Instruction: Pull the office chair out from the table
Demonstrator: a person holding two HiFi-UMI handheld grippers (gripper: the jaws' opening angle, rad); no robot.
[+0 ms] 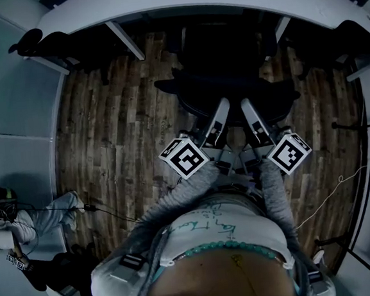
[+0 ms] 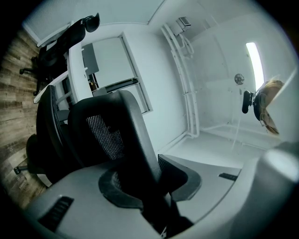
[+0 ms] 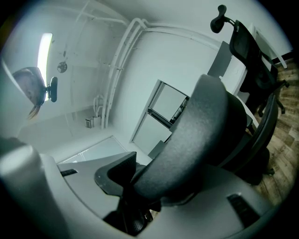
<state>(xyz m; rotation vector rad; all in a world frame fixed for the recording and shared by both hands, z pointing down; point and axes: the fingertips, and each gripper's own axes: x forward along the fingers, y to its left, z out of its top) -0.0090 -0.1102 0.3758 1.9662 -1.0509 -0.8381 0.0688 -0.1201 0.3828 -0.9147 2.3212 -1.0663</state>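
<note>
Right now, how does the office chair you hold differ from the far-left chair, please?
The left hand-held gripper and right hand-held gripper clamp the office chair; the far-left chair is untouched. The office chair stands straight ahead, the far-left chair off to the side. Both are black.

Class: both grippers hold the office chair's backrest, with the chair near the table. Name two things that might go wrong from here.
1. The left gripper and right gripper pinch only the backrest edge of the office chair, so the grip may slip under a pull.
2. The black cable on the floor beside the person could trip them or snag the chair when backing away.
</note>
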